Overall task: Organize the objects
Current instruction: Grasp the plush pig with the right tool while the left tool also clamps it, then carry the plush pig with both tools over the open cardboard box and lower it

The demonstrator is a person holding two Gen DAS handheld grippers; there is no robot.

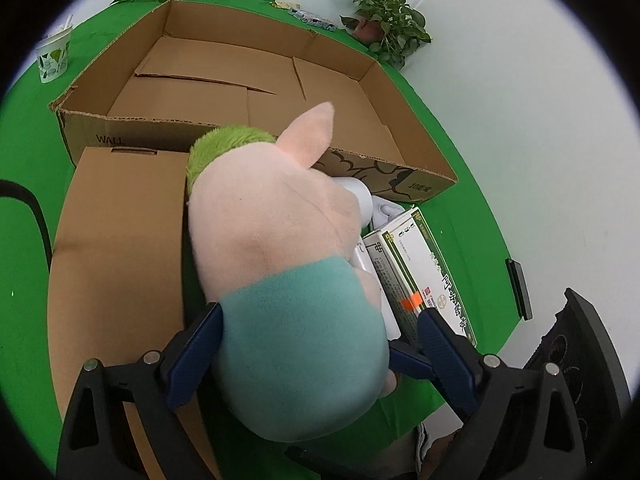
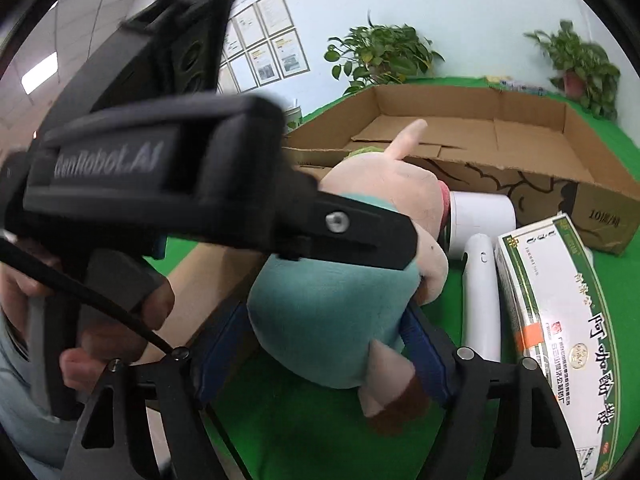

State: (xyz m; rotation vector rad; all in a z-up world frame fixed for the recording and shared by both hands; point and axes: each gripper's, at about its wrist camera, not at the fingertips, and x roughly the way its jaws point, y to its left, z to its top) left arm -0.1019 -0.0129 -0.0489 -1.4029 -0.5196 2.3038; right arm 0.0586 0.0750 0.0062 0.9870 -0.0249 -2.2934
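A pink plush pig [image 1: 280, 216] in a teal shirt sits between the blue-padded fingers of the left gripper [image 1: 320, 332], whose pads press into the toy's teal body from both sides. From the right wrist camera, the right gripper [image 2: 324, 344] also brackets the same plush pig [image 2: 344, 288], its blue pads touching the shirt on either side; the left gripper's black body [image 2: 224, 204] crosses above the toy in that view. Beyond the left gripper's fingertips lies a large open cardboard tray [image 1: 248, 80] on the green tabletop [image 1: 24, 240]. To the left of the left gripper rests a closed cardboard box [image 1: 120, 248]. To its right, just beside the toy, lie a white hair dryer [image 2: 480, 280] and a green-and-white medicine carton [image 2: 560, 312]. Farther out stand a paper cup [image 1: 54, 54] and two potted plants [image 1: 384, 20].
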